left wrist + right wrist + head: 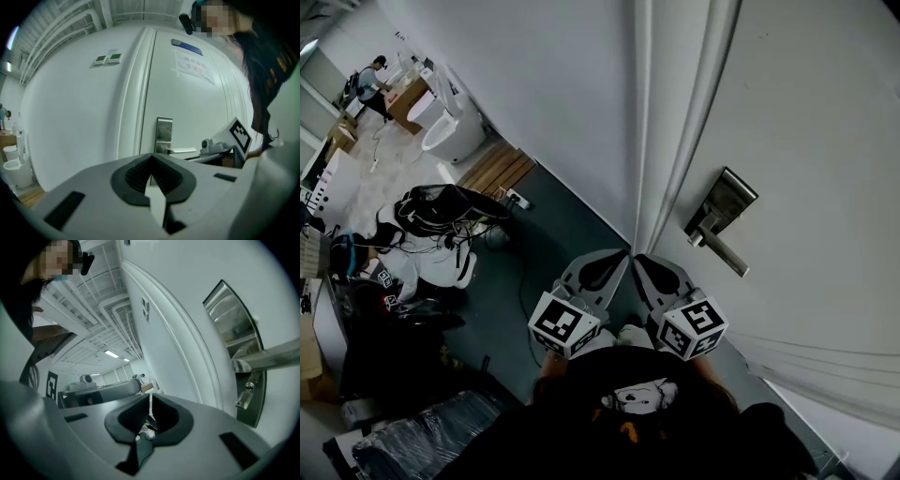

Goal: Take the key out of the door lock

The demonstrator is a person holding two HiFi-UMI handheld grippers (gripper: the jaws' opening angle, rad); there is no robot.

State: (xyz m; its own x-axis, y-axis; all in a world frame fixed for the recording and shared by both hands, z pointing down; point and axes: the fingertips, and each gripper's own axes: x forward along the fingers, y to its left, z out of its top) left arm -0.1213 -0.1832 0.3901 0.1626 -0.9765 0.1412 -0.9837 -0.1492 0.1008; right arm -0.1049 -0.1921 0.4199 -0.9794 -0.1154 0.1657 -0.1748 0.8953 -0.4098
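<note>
White door (825, 141) and wall fill the head view above a grey floor (553, 244); the left gripper (614, 265) and right gripper (649, 267) sit side by side near the body, apart from the steel lock plate (724, 199) and its handle (724, 251). Left gripper view shows its jaws pressed together on nothing, the lock plate far ahead. Right gripper view shows jaws likewise pressed together and empty, while the key (244, 395) sticks out of the lock plate just under the handle, at the right, untouched.
</note>
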